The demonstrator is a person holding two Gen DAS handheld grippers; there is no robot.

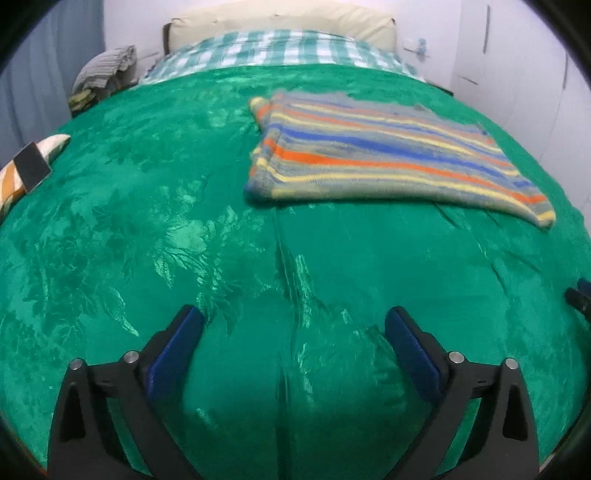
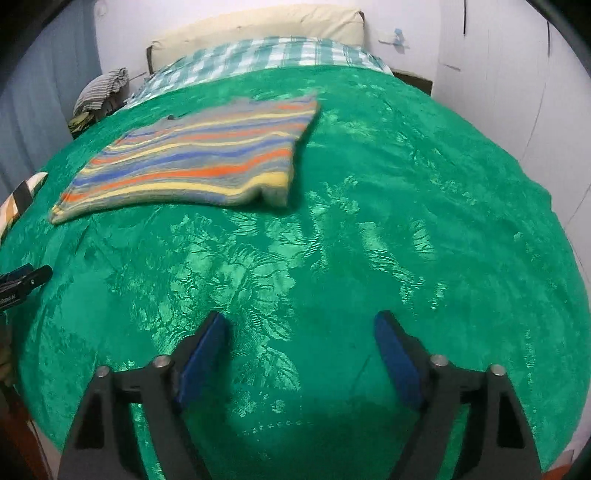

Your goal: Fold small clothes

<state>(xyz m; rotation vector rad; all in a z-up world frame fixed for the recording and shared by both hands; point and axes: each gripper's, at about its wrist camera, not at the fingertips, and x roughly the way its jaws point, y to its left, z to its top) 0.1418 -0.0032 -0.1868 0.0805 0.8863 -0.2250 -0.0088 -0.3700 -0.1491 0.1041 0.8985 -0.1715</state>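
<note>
A striped knit garment [image 1: 391, 155] in grey, blue, orange and yellow lies folded flat on the green bedspread [image 1: 184, 229]. In the right wrist view the same garment [image 2: 199, 158] lies at the upper left. My left gripper [image 1: 293, 319] hovers over bare bedspread, well short of the garment, open with nothing between its blue pads. My right gripper [image 2: 301, 325] is likewise open and empty above the green bedspread [image 2: 406, 206], to the right of the garment. A tip of the left gripper [image 2: 26, 282] shows at the left edge.
A checked sheet [image 1: 280, 50] and a cream pillow [image 1: 280, 22] lie at the head of the bed. A heap of striped clothes [image 1: 107, 68] sits at the far left corner. A patterned cushion with a dark object on it [image 1: 29, 166] rests at the left edge. White walls surround the bed.
</note>
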